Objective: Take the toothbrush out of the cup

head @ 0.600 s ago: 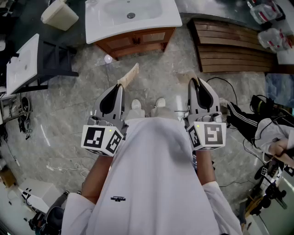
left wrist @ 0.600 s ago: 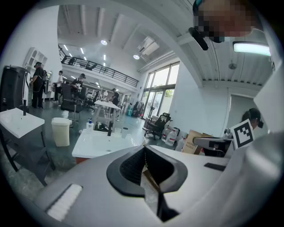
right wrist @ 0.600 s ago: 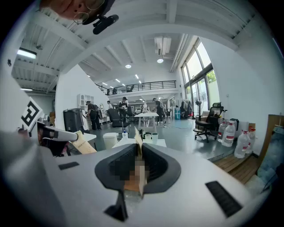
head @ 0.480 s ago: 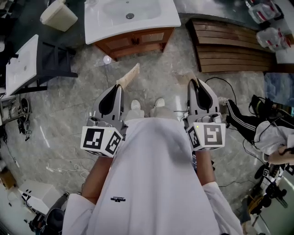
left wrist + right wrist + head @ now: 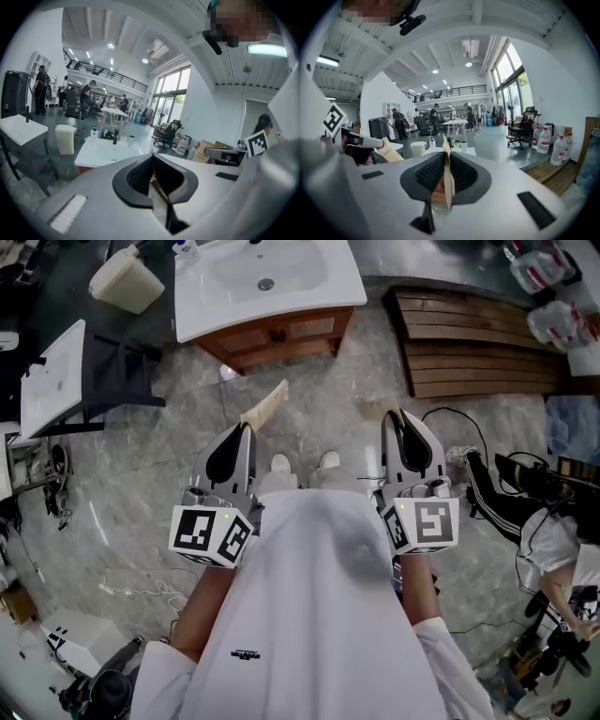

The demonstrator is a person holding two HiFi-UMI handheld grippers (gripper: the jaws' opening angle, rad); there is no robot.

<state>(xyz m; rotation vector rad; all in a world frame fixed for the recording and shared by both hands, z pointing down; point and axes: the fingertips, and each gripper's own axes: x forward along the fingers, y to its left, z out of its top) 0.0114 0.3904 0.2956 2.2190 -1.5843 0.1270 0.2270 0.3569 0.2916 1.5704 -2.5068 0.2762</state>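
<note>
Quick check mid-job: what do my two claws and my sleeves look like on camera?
The left claw and right claw match: pale grey shells with a black ribbed hollow around the jaws and tan tips. Each has a white cube with black square markers at the rear. The sleeves are white and loose, part of a white top.

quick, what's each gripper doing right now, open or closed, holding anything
left gripper: closed, jaws together, holding nothing.
right gripper: closed, jaws together, holding nothing.
</note>
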